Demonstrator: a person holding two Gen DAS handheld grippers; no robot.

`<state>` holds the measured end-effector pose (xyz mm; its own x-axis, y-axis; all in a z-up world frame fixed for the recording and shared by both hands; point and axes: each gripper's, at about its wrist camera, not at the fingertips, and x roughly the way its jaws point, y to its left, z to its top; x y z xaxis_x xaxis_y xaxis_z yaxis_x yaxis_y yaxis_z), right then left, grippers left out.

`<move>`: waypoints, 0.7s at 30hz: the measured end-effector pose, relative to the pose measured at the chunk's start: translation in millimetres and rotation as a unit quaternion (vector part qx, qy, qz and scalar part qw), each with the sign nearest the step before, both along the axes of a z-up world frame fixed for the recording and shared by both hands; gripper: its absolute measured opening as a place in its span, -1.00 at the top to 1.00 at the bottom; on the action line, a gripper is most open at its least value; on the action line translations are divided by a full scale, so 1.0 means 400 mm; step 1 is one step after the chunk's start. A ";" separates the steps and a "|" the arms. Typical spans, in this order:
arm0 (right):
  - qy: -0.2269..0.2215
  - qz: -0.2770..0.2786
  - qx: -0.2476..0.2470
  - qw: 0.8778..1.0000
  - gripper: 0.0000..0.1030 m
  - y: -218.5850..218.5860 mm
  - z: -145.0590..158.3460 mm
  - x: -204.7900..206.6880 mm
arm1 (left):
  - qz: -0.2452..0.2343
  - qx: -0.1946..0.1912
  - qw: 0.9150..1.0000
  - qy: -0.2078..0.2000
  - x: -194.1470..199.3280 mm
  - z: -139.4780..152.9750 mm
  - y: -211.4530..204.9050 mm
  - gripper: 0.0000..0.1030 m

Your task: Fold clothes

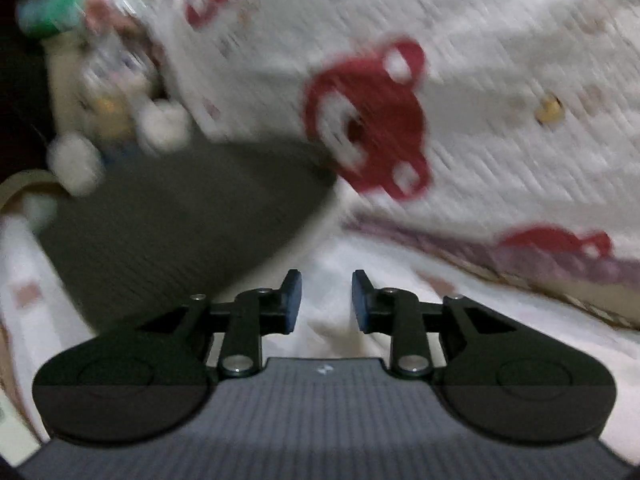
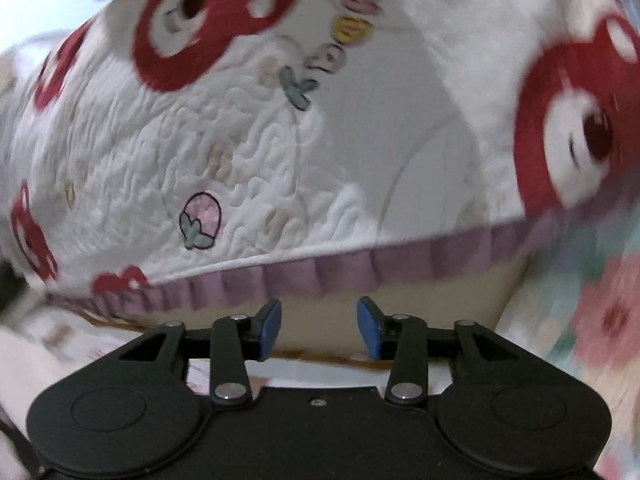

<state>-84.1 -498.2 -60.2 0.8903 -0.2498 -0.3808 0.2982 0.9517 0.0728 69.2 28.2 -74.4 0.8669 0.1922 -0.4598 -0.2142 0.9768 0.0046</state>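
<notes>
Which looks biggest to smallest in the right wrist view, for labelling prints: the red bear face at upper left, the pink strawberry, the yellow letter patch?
1. red bear face
2. pink strawberry
3. yellow letter patch, near the strawberry's size; blur makes that unsure.

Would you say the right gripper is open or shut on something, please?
Open: the right gripper shows a clear gap between its blue pads, nothing between them; the quilted bear-print fabric lies beyond.
</notes>
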 end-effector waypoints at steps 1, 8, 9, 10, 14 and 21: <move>0.007 0.007 -0.009 1.000 -0.01 0.003 -0.006 0.005 | 0.000 0.005 1.000 -0.009 -0.003 0.012 0.003 0.32; 0.082 0.039 0.038 0.995 -0.13 0.003 -0.050 0.064 | -0.165 -0.119 0.978 0.045 0.061 -0.009 -0.072 0.01; 0.095 0.044 0.056 0.993 -0.13 0.002 -0.057 0.077 | -0.208 -0.135 0.967 0.063 0.083 -0.021 -0.111 0.01; 0.110 0.051 0.074 0.990 -0.13 -0.001 -0.068 0.093 | -0.255 -0.152 0.952 0.079 0.100 -0.033 -0.153 -0.06; 0.120 0.075 0.118 0.983 -0.13 -0.013 -0.100 0.115 | -0.420 -0.217 0.872 0.131 0.156 -0.086 -0.309 -0.24; 0.124 0.218 0.111 0.962 -0.44 -0.102 -0.127 0.139 | -0.503 -0.121 0.833 0.198 0.258 -0.188 -0.426 -0.27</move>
<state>-28.3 -538.9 -110.9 0.7675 0.2379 -0.5953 -0.0913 0.9597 0.2658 172.3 -142.2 -149.8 0.3045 -0.6790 -0.6680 0.6844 0.6437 -0.3424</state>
